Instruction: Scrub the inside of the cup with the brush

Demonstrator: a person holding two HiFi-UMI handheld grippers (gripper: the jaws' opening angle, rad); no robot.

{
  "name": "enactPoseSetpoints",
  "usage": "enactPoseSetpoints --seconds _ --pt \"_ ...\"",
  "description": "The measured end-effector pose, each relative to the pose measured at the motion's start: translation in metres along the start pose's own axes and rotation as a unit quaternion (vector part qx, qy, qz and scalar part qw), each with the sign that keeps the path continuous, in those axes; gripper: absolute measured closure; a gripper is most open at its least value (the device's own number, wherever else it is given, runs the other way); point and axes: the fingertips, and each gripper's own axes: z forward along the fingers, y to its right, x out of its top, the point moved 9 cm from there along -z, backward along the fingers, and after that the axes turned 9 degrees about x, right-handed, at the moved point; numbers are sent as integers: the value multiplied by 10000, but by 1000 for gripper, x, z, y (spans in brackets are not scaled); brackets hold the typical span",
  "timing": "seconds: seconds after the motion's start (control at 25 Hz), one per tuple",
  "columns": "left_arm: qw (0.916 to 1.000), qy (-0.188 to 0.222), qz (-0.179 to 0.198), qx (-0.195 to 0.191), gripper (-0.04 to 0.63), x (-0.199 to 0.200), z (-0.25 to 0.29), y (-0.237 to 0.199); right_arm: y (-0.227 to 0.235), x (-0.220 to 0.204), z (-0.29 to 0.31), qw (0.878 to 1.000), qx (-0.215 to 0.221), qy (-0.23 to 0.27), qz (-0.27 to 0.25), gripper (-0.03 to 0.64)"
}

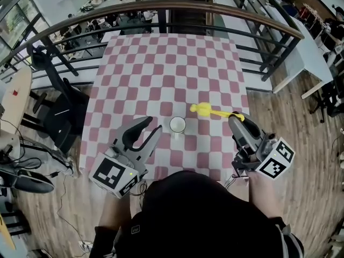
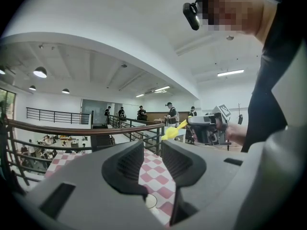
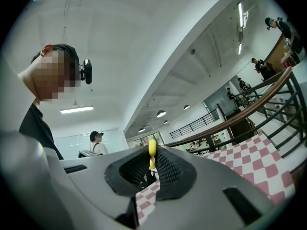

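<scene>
Brush (image 1: 214,112) sits clamped by its handle in the right gripper (image 1: 235,118), head aimed at the cup (image 1: 177,125) standing on the table (image 1: 161,63). Left gripper (image 1: 153,124) waits beside the cup, jaws apart and empty, probably to steady it.

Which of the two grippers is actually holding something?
The right gripper, at the head view's right: its jaws are shut on the handle of the yellow brush. The left gripper has its jaws apart, with nothing between them.

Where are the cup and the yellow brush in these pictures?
cup (image 1: 177,125): head view, inside its open mouth.
yellow brush (image 1: 202,109): head view, on its yellow head end.
</scene>
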Motion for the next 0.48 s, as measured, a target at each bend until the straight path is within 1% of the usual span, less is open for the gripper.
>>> enactPoseSetpoints --seconds 0.48 --pt "9999 -101 -99 -36 476 0 6 2 7 0 -1 9999 1 -67 83 574"
